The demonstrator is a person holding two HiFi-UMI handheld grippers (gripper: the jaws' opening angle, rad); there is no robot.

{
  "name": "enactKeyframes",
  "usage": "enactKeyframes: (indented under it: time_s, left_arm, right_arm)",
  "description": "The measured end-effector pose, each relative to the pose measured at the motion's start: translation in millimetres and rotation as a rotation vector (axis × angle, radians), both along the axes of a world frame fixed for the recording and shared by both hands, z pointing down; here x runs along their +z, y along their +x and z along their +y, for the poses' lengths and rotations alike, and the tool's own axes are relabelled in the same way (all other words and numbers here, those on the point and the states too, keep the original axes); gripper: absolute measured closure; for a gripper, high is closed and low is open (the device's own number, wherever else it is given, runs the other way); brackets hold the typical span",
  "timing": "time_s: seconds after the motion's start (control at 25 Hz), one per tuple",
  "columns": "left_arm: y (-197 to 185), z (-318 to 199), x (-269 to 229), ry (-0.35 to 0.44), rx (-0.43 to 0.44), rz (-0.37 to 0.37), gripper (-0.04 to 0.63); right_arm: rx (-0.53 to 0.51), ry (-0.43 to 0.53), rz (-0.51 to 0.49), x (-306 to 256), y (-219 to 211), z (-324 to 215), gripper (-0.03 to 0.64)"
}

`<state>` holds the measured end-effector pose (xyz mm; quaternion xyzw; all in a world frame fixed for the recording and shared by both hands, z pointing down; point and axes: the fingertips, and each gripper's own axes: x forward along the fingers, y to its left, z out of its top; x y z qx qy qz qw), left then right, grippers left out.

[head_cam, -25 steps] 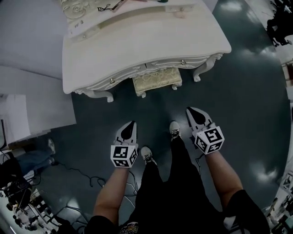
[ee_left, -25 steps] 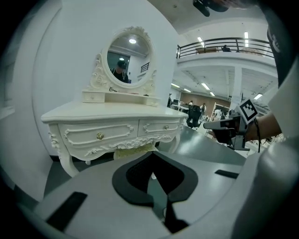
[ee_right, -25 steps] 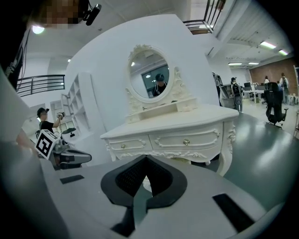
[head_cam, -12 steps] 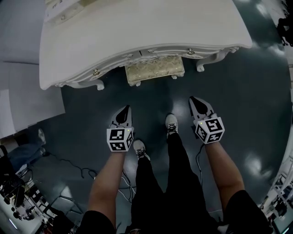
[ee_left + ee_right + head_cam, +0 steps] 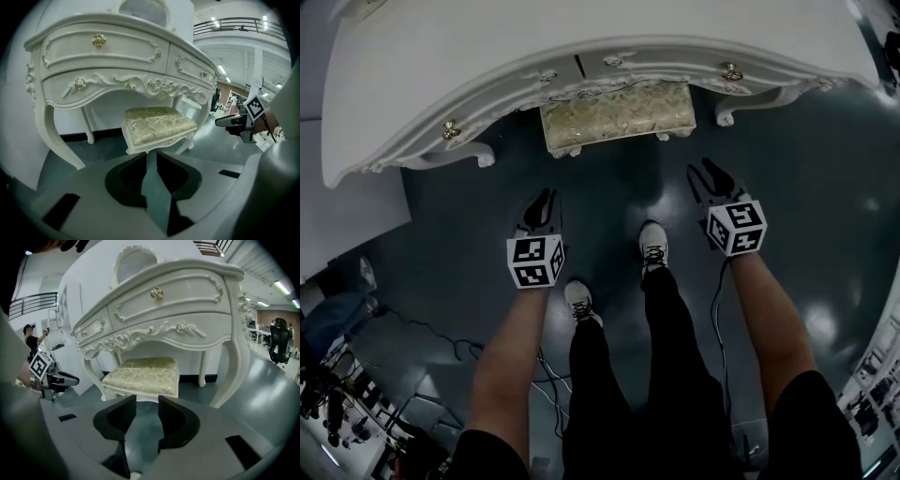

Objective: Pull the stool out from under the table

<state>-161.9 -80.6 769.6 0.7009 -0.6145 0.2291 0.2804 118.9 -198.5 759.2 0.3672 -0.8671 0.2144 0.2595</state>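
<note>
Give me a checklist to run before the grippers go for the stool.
1. Stool found: ok. The stool stands under the table, with its seat's front part showing.
2. Left gripper free: ok. Its jaws are opening, with only floor between them.
3. Right gripper free: ok. Its jaws are opening, with a wider gap than the left's and nothing between them.
4. Contact with the stool: not ok. Both grippers hang short of it.
5. Rear stool legs clear of the table's legs: cannot tell. The seat hides them.
</note>
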Motion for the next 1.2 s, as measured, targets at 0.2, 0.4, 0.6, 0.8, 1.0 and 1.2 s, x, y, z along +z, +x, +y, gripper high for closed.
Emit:
enactKeyframes:
  time_s: [0.2,0.4,0.6,0.8,1.0,1.2]
  left_arm:
    - [-16,-18,64,-0.041,-0.025,0.007,0.398]
    - [-20,-39,115,-0.076,-0.014,-0.004,0.354]
    - [-29,-67,145,-0.07,0.011,-0.042,0.342]
    - [-33,-88,159,-0.068,0.057,-0.079,0.341]
    - [-26,-103,175,-0.081,0.125,-0.117,0.341]
    - [-28,-107,183,-0.088,0.105,-0.107,0.337]
  right_arm:
    - [0.001,-0.023,0.082,71,4,-35,0.419]
    - [-0.044,-0.031,0.209,127,11,-65,0.364]
    - [-0.075,-0.026,0.263,161,7,-85,0.336]
    - [-0.1,-0.009,0.266,171,0,-88,0.333]
    - [-0.092,-0.001,0.229,176,-8,-97,0.334]
    - [-0.087,0.005,0.225,178,-9,-99,0.334]
